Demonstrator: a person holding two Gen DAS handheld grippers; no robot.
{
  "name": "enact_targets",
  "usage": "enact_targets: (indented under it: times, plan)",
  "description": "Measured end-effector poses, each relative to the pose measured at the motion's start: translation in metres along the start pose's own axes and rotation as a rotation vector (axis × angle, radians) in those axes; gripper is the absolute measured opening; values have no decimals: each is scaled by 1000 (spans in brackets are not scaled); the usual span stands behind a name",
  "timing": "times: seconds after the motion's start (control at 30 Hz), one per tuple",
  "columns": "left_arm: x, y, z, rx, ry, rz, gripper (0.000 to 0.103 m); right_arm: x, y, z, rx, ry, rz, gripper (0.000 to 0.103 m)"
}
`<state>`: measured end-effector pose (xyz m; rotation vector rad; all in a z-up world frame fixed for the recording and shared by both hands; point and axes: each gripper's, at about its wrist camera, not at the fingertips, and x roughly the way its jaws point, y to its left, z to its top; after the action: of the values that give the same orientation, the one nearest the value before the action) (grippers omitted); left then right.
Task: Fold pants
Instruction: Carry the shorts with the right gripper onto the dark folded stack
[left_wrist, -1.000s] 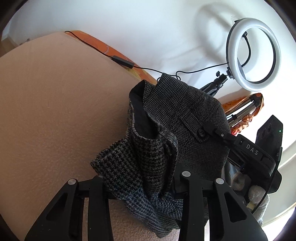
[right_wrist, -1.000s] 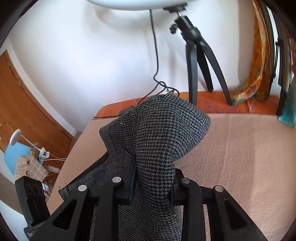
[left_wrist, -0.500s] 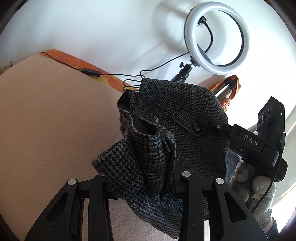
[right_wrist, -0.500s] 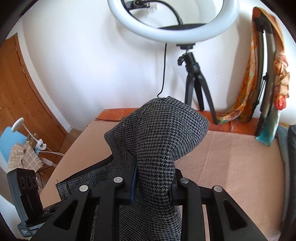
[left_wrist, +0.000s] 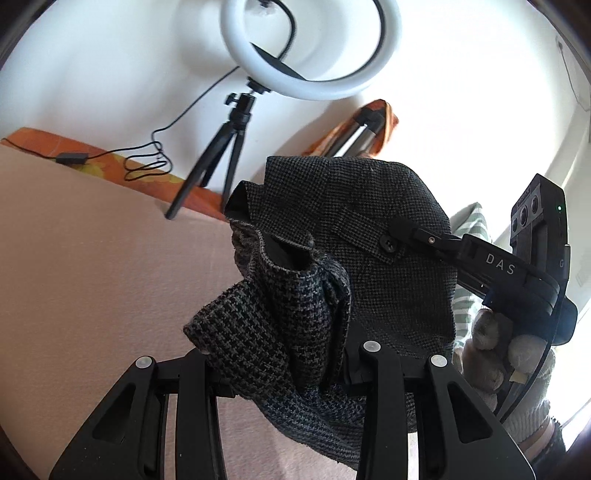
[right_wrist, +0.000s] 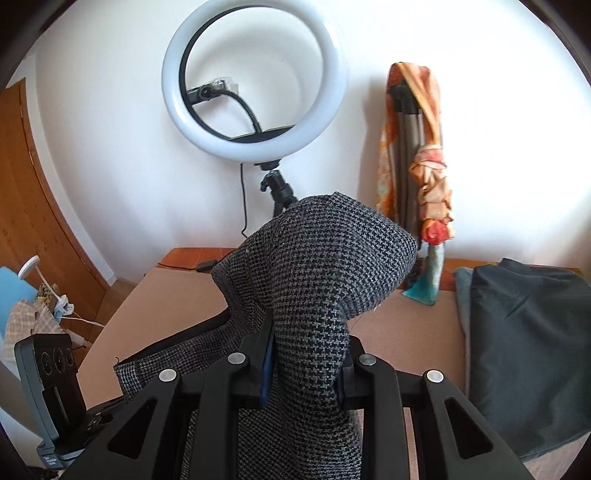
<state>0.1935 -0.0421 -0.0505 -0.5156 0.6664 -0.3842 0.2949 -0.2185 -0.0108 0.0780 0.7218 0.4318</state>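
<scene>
The pants (left_wrist: 369, 236) are grey houndstooth wool, held up off the peach blanket (left_wrist: 92, 277) by both grippers. My left gripper (left_wrist: 288, 373) is shut on a bunched edge of the pants near the waistband; a buttoned flap shows to its right. My right gripper (right_wrist: 303, 365) is shut on another bunch of the pants (right_wrist: 317, 266), which bulges over its fingers. The right gripper also shows in the left wrist view (left_wrist: 480, 266), touching the fabric by the button. The rest of the pants hangs below and is hidden.
A ring light on a tripod (right_wrist: 255, 99) stands at the far edge against the white wall, with a cable (left_wrist: 140, 162) trailing left. An orange scarf on a stand (right_wrist: 417, 155) is to its right. Folded dark clothes (right_wrist: 528, 343) lie on the right.
Both grippers have risen and tilted up with the pants; the ring light and wall now fill more of each view, and the folded dark clothes have come into the right view.
</scene>
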Motion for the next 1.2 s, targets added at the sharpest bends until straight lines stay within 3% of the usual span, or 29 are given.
enact_targets:
  times: [0.23, 0.73, 0.97, 1.2]
  plan:
    - [34, -51, -6, 73, 25, -74, 35, -38, -55, 8, 22, -31, -68, 24]
    - [102, -143, -8, 201, 44, -140, 35, -80, -147, 32, -2, -59, -179, 24]
    - [143, -169, -11, 216, 49, -150, 35, -76, -192, 45, -33, -50, -195, 24]
    - [194, -176, -25, 194, 82, -128, 35, -41, -239, 51, -70, 8, -176, 24]
